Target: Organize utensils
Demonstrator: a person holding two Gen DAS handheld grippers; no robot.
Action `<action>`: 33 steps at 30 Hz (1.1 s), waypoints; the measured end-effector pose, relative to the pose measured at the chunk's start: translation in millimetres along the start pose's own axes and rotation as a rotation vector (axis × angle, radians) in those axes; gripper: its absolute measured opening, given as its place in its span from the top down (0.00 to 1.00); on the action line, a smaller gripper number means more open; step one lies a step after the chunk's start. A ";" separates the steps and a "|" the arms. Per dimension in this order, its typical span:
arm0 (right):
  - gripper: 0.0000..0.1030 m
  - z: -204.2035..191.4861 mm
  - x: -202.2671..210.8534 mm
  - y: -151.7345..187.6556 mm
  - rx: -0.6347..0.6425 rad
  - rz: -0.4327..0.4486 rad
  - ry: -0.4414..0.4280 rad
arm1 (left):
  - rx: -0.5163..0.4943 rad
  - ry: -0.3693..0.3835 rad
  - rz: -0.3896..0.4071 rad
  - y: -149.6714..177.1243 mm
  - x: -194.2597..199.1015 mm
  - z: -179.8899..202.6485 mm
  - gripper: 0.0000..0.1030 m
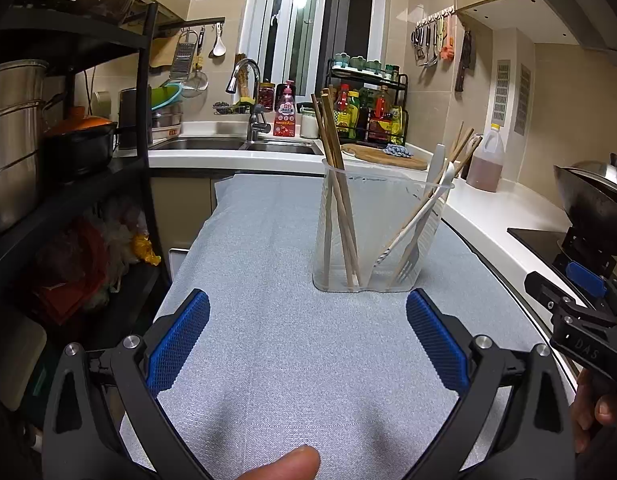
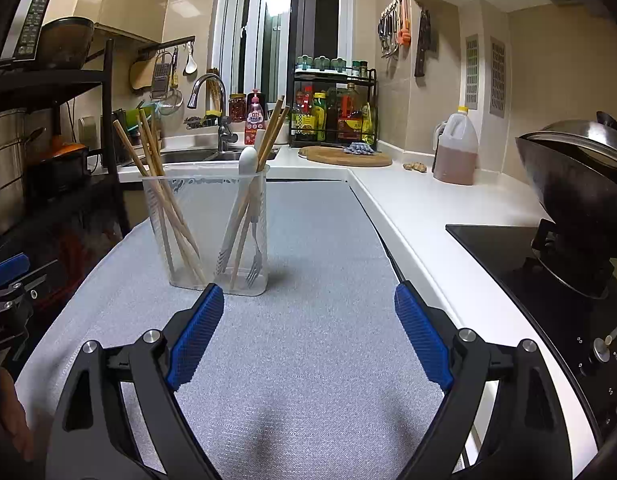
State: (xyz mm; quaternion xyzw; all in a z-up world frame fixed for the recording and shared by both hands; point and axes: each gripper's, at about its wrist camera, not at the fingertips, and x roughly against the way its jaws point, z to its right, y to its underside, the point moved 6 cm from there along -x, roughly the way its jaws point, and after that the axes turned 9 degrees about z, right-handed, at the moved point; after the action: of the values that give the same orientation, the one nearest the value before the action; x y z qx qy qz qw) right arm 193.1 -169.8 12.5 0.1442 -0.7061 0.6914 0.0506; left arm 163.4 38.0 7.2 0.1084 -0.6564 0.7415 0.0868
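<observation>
The lower parts of both tools are cut off by the picture edges, and of the hands only a fingertip (image 1: 282, 465) at the bottom of the left view and some fingers at its right edge are visible. The left gripper (image 1: 307, 312) has its jaws wide apart and holds nothing; its ribbed blue rubber pads (image 1: 179, 342) sit on black angular arms. The right gripper (image 2: 309, 307) is just as wide open and empty, and hangs over the grey woven mat (image 2: 308, 360) that covers the counter.

The clear plastic utensil holder (image 1: 378, 232) stands upright on the mat toward the far end of the counter, nearer to its right edge. Its wall is translucent and faintly ribbed, so the utensils inside look blurred. In one compartment lean several long wooden chopsticks (image 1: 337, 184). In the other are a white plastic spoon (image 2: 244, 196), more chopsticks and a metal fork (image 2: 254, 264) with its tines down. The inner divider is hard to make out, and I cannot count the chopsticks exactly.

Beyond the right edge of the counter lies a white worktop (image 2: 428, 208) with a dark round wok (image 2: 576, 184), partly cut off.
</observation>
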 end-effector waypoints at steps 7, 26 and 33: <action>0.17 -0.3 0.3 -0.1 -0.001 0.001 0.001 | -0.004 0.001 0.001 -0.5 -0.2 0.7 0.07; 0.17 -0.7 0.4 -1.6 0.003 0.006 0.003 | -0.034 0.018 0.030 -1.7 3.9 3.5 0.07; 0.17 -0.8 0.3 -1.4 0.004 0.006 0.003 | -0.022 0.011 0.001 0.2 -0.9 1.7 0.07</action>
State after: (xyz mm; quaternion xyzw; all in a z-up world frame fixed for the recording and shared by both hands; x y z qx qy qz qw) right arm 193.1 -169.0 14.0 0.1410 -0.7050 0.6933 0.0495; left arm 164.3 36.3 6.9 0.1032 -0.6642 0.7348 0.0913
